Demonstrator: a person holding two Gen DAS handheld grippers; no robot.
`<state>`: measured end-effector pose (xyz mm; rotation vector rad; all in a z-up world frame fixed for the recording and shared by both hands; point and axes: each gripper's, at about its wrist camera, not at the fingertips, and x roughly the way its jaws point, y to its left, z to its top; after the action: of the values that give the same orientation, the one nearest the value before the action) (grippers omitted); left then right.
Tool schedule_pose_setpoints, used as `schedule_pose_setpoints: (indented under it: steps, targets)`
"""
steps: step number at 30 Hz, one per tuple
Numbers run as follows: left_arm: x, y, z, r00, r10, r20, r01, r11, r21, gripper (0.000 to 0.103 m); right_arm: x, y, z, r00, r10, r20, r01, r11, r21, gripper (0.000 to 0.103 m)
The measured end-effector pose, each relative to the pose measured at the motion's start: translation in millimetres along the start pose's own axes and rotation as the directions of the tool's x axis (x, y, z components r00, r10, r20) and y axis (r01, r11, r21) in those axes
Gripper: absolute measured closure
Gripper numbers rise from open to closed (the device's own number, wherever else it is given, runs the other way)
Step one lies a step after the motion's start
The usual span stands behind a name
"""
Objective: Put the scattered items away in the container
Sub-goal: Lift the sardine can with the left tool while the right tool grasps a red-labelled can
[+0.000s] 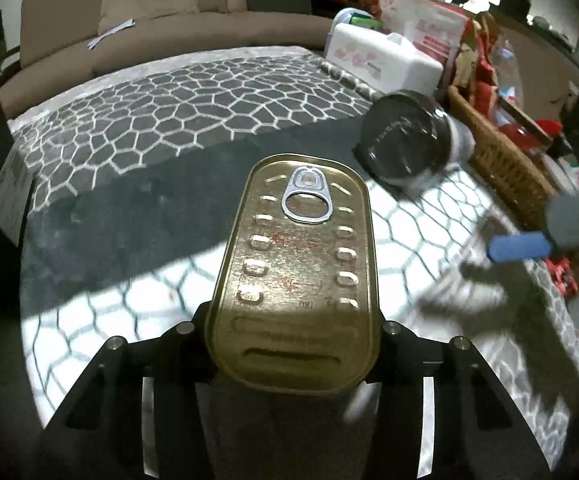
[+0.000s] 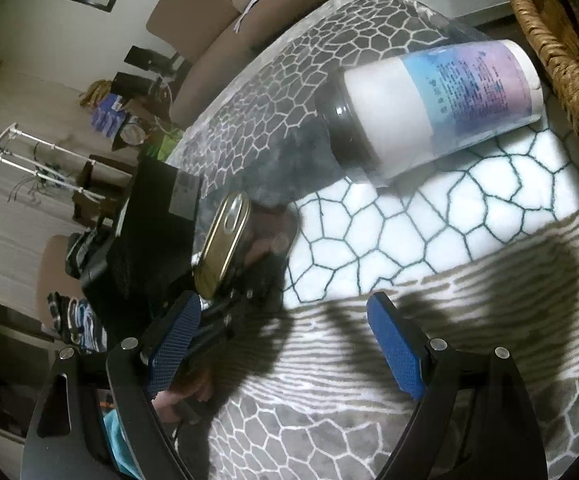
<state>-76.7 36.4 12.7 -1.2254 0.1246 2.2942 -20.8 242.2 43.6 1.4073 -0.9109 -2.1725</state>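
- Step in hand, as I judge it: the pick-up of one scattered item is done and the carry to the wicker basket (image 1: 501,160) comes next; the basket's rim fills the right of the left wrist view, and its wall shows at the upper right of the right wrist view.
- The patterned desk (image 1: 161,92) spans both views; a dark-lidded bottle (image 2: 429,108) lies on its side on it, just beside the basket, still to be tidied.
- The sardine tin (image 1: 293,276) sits centre-low in the left view, clenched between the jaws of the left tool (image 1: 293,344), ring-pull end pointing away.
- The right tool (image 2: 285,344) is released, jaws wide, nothing between them, low in its frame, the bottle well above it.
- Next move calls for swinging the tin rightward over the basket rim, clear of the bottle.
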Motion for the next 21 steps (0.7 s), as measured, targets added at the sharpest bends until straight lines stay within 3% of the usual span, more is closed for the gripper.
schedule_pose_setpoints:
  steps: [5, 11, 14, 21]
  targets:
    - [-23.8, -11.5, -29.5, 0.999, -0.035, -0.026, 0.035, 0.999, 0.029, 0.058, 1.3, 5.8, 0.1, 0.998, 0.059, -0.02, -0.059, 0.998, 0.013, 0.016]
    - [-45.7, -5.5, -56.3, 0.991, -0.133, -0.033, 0.13, 0.988, -0.083, 0.058, 30.3, 7.2, -11.8, 0.983, 0.144, -0.117, -0.134, 0.987, 0.092, 0.015]
    - [-50.5, 5.0, -62.2, 0.981, -0.195, -0.021, 0.189, 0.969, -0.162, 0.059, 46.8, 7.1, -19.1, 0.969, 0.191, -0.159, -0.169, 0.975, 0.141, 0.015]
    - [-55.8, 7.3, -68.2, 0.974, -0.226, 0.002, 0.223, 0.959, -0.173, 0.059, 73.9, 12.8, -30.2, 0.952, 0.223, -0.212, -0.185, 0.966, 0.182, 0.016]
